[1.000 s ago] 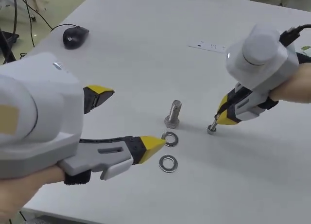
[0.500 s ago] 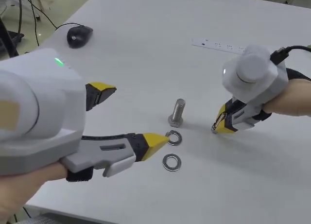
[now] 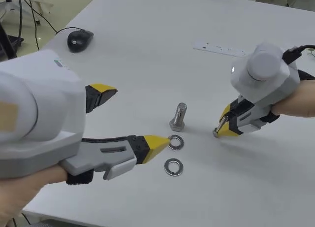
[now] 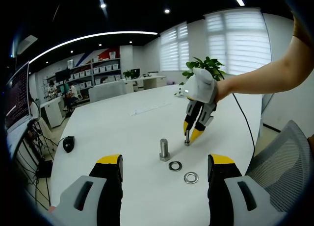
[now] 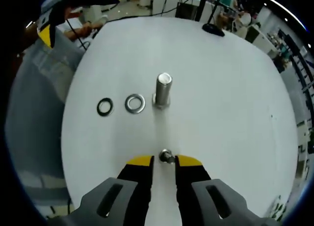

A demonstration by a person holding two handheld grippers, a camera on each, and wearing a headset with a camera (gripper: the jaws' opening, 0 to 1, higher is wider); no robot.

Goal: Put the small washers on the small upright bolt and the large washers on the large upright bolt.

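A large upright bolt point(image 3: 178, 116) stands mid-table, with two large washers point(image 3: 175, 142) point(image 3: 173, 166) lying flat in front of it. To its right is the small upright bolt point(image 3: 215, 133). My right gripper point(image 3: 221, 128) points down at it, jaws nearly together. In the right gripper view a small ring, the small washer point(image 5: 166, 156), sits between the tips of the right gripper point(image 5: 165, 161) right at the bolt's top. My left gripper point(image 3: 130, 119) is wide open and empty, left of the washers. In the left gripper view the large bolt point(image 4: 164, 150) and a washer point(image 4: 191, 177) lie ahead of the left gripper point(image 4: 167, 160).
A black computer mouse point(image 3: 79, 39) with its cable lies at the far left of the white table point(image 3: 147, 49). A white ruler-like strip point(image 3: 221, 48) lies at the back. The table's near edge point(image 3: 98, 217) runs close below my left gripper.
My right gripper has come down closer to the table at the small bolt. My left gripper has stayed put, open. The head camera has shifted slightly.
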